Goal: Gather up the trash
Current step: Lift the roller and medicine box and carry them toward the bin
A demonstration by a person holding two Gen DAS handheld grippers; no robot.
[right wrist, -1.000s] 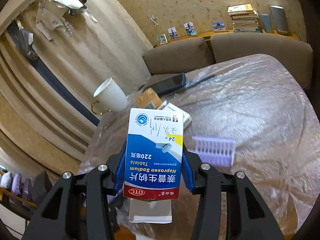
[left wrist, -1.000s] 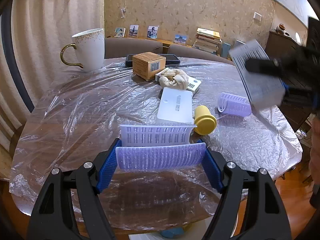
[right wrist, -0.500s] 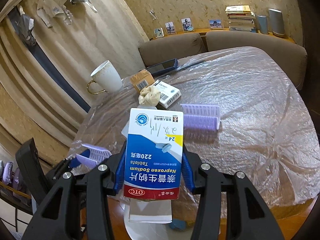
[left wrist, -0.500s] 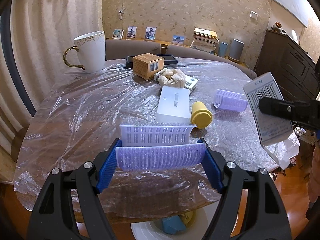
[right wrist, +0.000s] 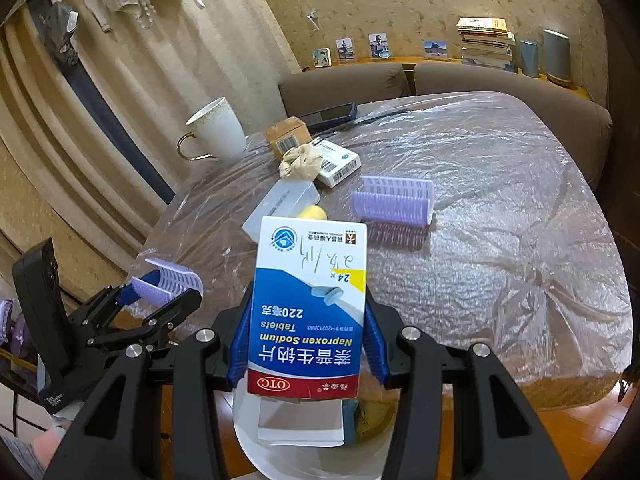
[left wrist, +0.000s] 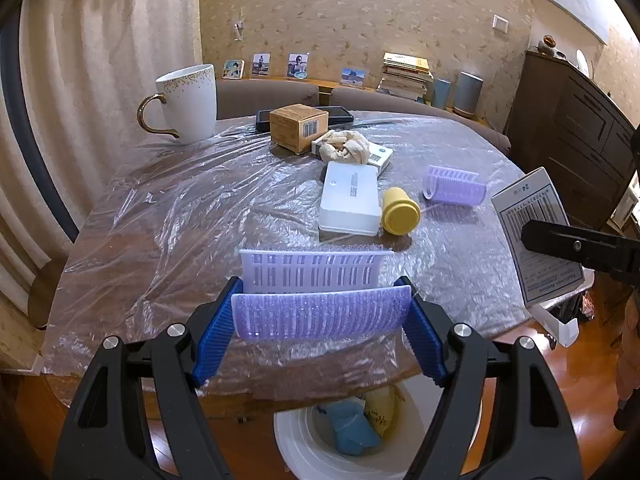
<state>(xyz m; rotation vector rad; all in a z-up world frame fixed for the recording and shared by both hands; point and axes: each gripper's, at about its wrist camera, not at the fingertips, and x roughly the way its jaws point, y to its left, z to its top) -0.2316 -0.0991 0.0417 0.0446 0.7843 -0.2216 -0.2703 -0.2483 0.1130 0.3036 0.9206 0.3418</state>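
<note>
Hovering above the white plastic bin on the floor, the left gripper clamped a lilac ridged hair roller while the right gripper pinched a blue-and-white cardboard tablet box. Neither was dropped yet. The bin already held blue and yellow scraps. Beyond it, a tabletop still bore another roller, a yellow cap and crumpled tissue.
</note>
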